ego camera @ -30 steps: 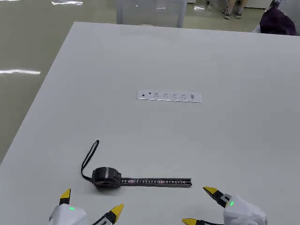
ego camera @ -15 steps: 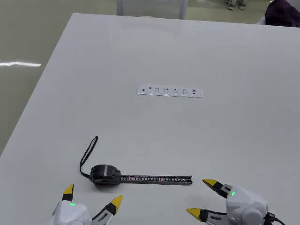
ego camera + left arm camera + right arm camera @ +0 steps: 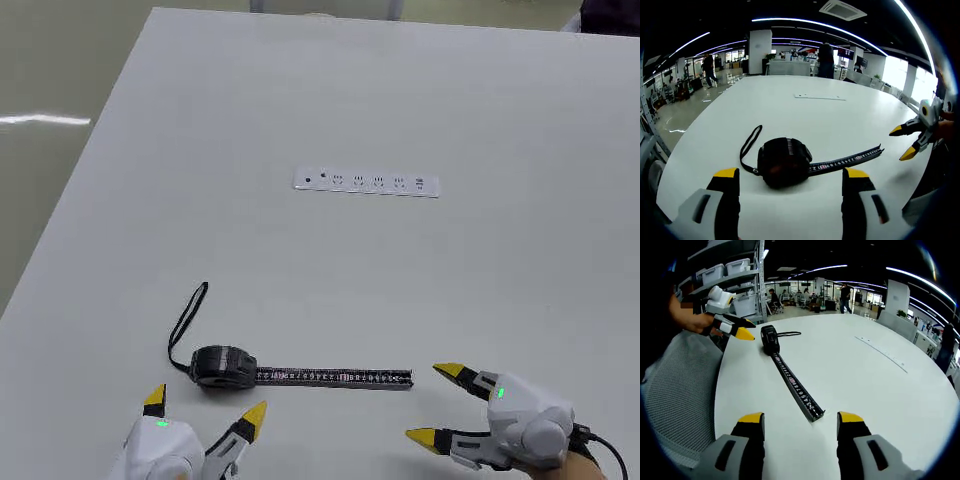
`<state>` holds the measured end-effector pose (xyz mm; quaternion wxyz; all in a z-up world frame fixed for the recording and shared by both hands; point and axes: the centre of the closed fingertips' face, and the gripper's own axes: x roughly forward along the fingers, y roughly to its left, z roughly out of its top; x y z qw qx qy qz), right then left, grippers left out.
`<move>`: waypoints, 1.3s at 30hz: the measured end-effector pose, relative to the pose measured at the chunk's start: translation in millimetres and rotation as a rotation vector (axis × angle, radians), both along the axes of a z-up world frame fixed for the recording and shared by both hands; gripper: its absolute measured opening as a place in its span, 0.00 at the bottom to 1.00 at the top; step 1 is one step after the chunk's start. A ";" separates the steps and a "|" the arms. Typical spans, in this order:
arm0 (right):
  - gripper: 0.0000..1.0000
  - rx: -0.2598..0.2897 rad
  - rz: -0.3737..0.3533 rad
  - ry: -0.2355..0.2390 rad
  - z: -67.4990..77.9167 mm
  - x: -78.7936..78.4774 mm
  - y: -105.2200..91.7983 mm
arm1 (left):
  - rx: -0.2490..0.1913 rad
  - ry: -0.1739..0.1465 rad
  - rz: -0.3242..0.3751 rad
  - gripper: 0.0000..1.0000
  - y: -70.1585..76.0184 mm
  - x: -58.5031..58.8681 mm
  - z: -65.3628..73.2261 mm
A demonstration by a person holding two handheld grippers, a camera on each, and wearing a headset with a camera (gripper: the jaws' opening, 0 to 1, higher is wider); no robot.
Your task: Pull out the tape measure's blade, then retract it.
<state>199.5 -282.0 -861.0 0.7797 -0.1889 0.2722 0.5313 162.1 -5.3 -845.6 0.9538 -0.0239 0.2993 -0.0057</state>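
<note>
A black tape measure [image 3: 223, 366] lies on the white table [image 3: 350, 260] with its blade [image 3: 335, 377] pulled out to the right and a black wrist strap [image 3: 186, 320] looping off to the left. My left gripper [image 3: 203, 411] hovers open just in front of the case [image 3: 784, 161], touching nothing. My right gripper [image 3: 440, 403] is open a little past the blade's end hook [image 3: 816, 415], which lies between and ahead of its yellow fingertips [image 3: 751, 417]. The left gripper [image 3: 735, 329] also appears in the right gripper view, the right gripper [image 3: 907, 141] in the left gripper view.
A white power strip [image 3: 366, 183] lies across the middle of the table. The table's left edge [image 3: 70, 205] drops to a green floor. In the left gripper view, people and desks stand far behind. Shelving with bins [image 3: 735, 270] shows in the right gripper view.
The head camera has tilted down, shifting the picture. Both grippers sit slightly lower and stay open; the tape measure and its blade have not moved on the table.
</note>
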 end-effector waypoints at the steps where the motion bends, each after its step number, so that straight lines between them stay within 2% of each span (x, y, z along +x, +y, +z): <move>1: 0.56 0.002 0.005 -0.001 -0.5 2.0 -0.2 | -0.004 0.001 0.004 0.82 -0.1 1.0 -1.0; 9: 0.47 -0.006 0.058 -0.010 -4.7 16.2 -2.4 | -0.030 0.013 0.038 0.81 2.0 7.9 -9.1; 17: 0.38 -0.022 0.121 -0.014 -13.6 21.4 -1.2 | -0.030 0.011 0.053 0.81 6.6 15.0 -11.7; 27: 0.34 -0.032 0.201 0.001 -27.3 25.9 3.3 | -0.033 0.011 0.054 0.80 4.8 25.6 -13.7; 39: 0.29 -0.030 0.269 0.016 -38.1 28.9 11.8 | -0.023 0.019 0.057 0.79 5.1 32.2 -17.1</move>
